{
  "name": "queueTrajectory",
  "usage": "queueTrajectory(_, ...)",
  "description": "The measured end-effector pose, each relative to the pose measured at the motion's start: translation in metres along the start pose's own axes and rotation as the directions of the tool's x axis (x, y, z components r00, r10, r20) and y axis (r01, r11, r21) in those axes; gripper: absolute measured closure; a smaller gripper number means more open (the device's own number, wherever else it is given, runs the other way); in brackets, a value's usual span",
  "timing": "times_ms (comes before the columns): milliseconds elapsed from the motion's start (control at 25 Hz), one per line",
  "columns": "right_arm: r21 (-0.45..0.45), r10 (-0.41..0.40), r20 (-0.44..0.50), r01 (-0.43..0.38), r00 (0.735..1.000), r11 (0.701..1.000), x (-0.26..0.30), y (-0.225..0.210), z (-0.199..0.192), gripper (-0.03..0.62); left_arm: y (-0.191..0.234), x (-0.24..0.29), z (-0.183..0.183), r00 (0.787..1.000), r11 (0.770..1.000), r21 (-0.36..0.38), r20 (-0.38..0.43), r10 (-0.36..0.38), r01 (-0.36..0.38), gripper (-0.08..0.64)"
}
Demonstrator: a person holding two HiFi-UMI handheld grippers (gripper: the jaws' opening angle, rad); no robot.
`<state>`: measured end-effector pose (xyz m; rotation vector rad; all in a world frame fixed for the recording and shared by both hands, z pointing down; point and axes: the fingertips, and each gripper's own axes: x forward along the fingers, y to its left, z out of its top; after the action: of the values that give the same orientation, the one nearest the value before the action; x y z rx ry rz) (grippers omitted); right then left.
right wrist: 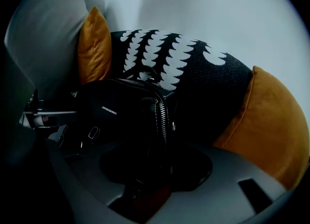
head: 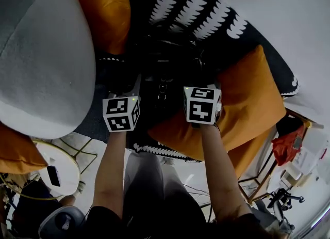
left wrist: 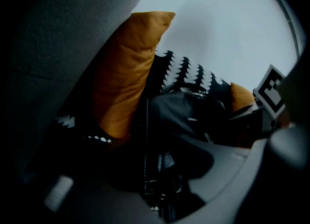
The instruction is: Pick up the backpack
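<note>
The soft black zipped backpack (head: pixel 166 60) slumps in the middle of the surface (head: pixel 154 149), set back from its front edge. It lies on a black woven throw with white scallops (head: pixel 206 11), between plump orange fabric cushions near the left edge (head: pixel 103 11) and the right edge (head: pixel 242 104).

Both claws sit at its near face. The left claw (left wrist: pixel 157 196) looks pressed onto a dark fold or strap of the backpack (that view is murky, so this is a reading rather than a certainty). The right claw (right wrist: pixel 143 189) seems to pinch the material just below the silver zip (right wrist: pixel 162 116).

The backpack will probably sag and fold once lifted, and its smooth skin may slip. Strap webbing or the top handle would give a surer hold, with both sides raised level.
</note>
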<state>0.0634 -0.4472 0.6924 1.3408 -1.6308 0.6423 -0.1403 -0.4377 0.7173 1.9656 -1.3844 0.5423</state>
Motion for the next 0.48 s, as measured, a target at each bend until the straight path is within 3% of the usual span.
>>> queueTrajectory(480,-0.114,-0.012,0.053,0.018,0.999,0.993,-0.012,0.008,-0.002,0.500,-0.002,-0.006,-0.003,1.000,1.000,0.025,0.005,-0.011,0.011,0.401)
